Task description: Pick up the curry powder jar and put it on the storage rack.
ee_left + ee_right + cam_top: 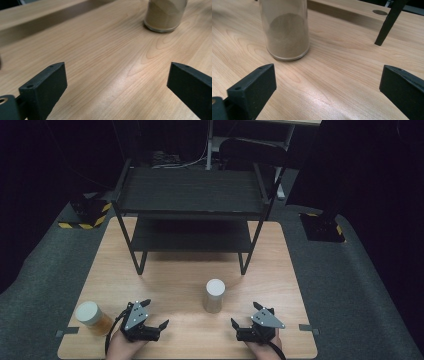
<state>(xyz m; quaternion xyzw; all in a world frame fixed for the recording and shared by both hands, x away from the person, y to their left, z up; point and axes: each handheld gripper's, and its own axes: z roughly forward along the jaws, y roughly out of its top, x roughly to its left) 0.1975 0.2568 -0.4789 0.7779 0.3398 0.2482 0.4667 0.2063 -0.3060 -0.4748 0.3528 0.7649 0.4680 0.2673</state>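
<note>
text: none legible | labels: none | brands: none | numbers: none | signs: none

Both hands came in from the near edge, each holding a gripper low and roughly level. The left gripper (152, 315) pointed ahead and inward, its fingers (47, 87) spread wide with nothing between them. The right gripper (247, 314) mirrored it, fingers (255, 88) equally wide and empty.
</note>
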